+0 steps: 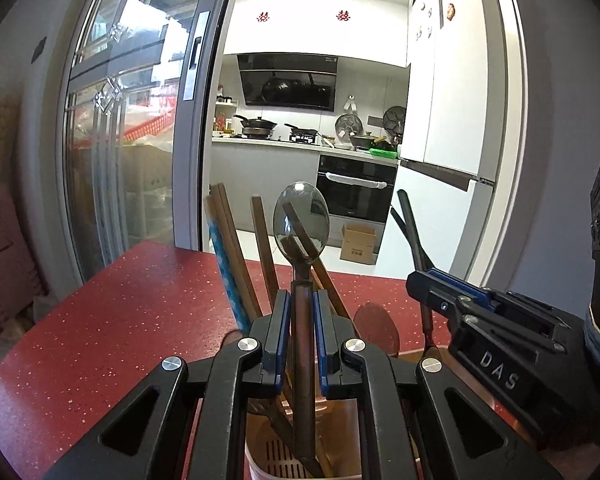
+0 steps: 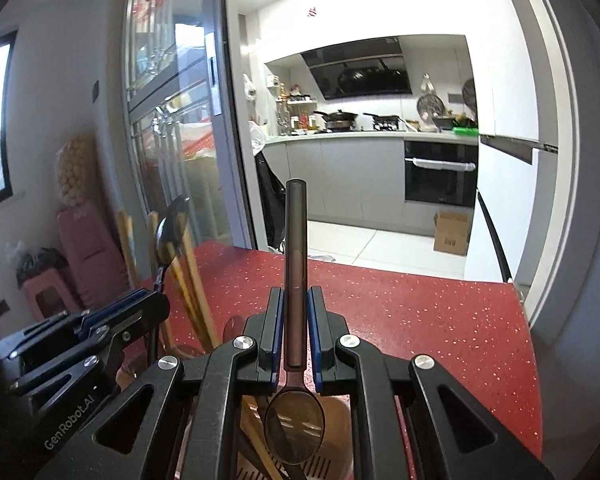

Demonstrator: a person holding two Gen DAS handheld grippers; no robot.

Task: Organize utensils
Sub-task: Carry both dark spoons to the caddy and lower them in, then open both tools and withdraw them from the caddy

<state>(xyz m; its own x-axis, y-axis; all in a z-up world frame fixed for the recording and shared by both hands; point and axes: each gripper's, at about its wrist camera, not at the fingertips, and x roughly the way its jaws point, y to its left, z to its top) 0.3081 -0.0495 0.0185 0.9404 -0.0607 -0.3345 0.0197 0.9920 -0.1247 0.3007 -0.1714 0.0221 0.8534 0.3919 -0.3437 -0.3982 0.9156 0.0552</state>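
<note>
Right now each gripper has a spoon pinched by its handle above the utensil holder [image 1: 260, 460] at the bottom centre of both views. The left gripper [image 1: 301, 320] is clamped on a spoon [image 1: 301, 216] standing bowl up; the right gripper [image 2: 296, 320] is clamped on a second spoon [image 2: 295, 424] hanging bowl down over the holder's slotted floor. Chopsticks [image 1: 236, 264] already lean inside it on the red table [image 1: 100, 320]. Judging by this, the placing step is under way; next, each spoon wants lowering straight between the chopsticks before release.
</note>
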